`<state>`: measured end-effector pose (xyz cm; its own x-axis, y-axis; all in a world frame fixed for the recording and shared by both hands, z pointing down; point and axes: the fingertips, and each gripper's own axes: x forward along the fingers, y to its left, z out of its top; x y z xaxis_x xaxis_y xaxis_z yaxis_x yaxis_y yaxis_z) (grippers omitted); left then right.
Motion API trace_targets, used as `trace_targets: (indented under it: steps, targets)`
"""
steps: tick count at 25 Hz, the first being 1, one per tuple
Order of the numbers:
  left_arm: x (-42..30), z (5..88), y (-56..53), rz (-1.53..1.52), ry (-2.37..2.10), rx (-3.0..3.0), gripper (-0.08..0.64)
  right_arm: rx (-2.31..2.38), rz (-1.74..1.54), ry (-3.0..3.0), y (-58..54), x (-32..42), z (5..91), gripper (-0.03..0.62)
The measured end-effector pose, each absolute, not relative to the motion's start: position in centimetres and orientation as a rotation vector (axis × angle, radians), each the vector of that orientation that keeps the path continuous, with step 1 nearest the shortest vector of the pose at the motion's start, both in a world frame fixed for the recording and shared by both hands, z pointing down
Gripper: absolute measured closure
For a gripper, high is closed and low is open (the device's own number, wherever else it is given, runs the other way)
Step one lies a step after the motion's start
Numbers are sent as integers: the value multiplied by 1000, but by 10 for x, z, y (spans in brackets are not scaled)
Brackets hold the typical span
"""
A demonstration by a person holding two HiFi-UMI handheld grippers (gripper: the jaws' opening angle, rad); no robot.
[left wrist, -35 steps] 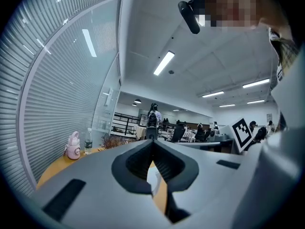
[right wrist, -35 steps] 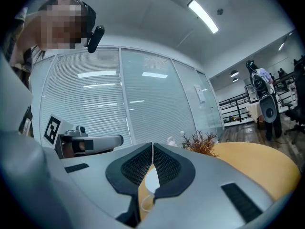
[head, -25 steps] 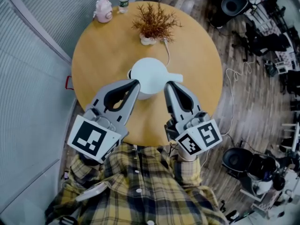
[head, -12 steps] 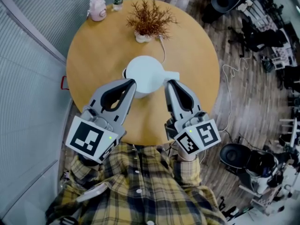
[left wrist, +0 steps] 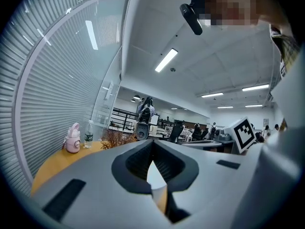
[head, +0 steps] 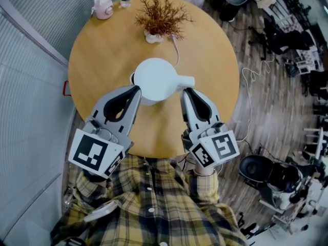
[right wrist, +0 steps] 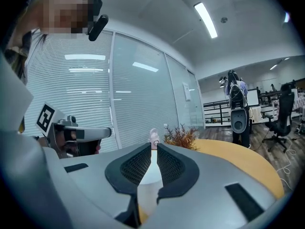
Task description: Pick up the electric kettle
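1. Since a second ago the head view has drifted: the bench (head: pixel 102 50) and the electric kettle (head: pixel 154 78) sit further up-left in frame, and both grippers keep their places beside it.
2. The left gripper (head: pixel 136 89) has its jaws closed and empty, tip at the kettle's near-left side; contact is unclear.
3. The kettle stands mid-bench, its base (head: pixel 132 79) mostly hidden beneath it.
4. The right gripper (head: pixel 185 91) has its jaws all but closed, tips at the near side of the handle (head: pixel 187 81). White shows through the slit; a grip cannot be confirmed.
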<state>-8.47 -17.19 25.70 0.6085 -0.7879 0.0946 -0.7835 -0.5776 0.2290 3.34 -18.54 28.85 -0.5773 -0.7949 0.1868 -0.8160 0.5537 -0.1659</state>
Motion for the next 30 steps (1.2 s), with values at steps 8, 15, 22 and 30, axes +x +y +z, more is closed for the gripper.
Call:
trace_targets:
  steps: [8,15,22,30]
  targets:
    - [-94,277,-179,-7,-1305,2575,557,1440,363,-2594,-194,43,320,468]
    - [-102,293,-180,22,-1315,2569,557,1510,374,-2495,-202,57,349,397]
    - [-109,318,-181,51,-1314,2537,557,1562,409,-2403,-209,75,376,363]
    - [-120,343,-191,83,-1334,2512,557,1609,463,-2356,-219,87,406,347]
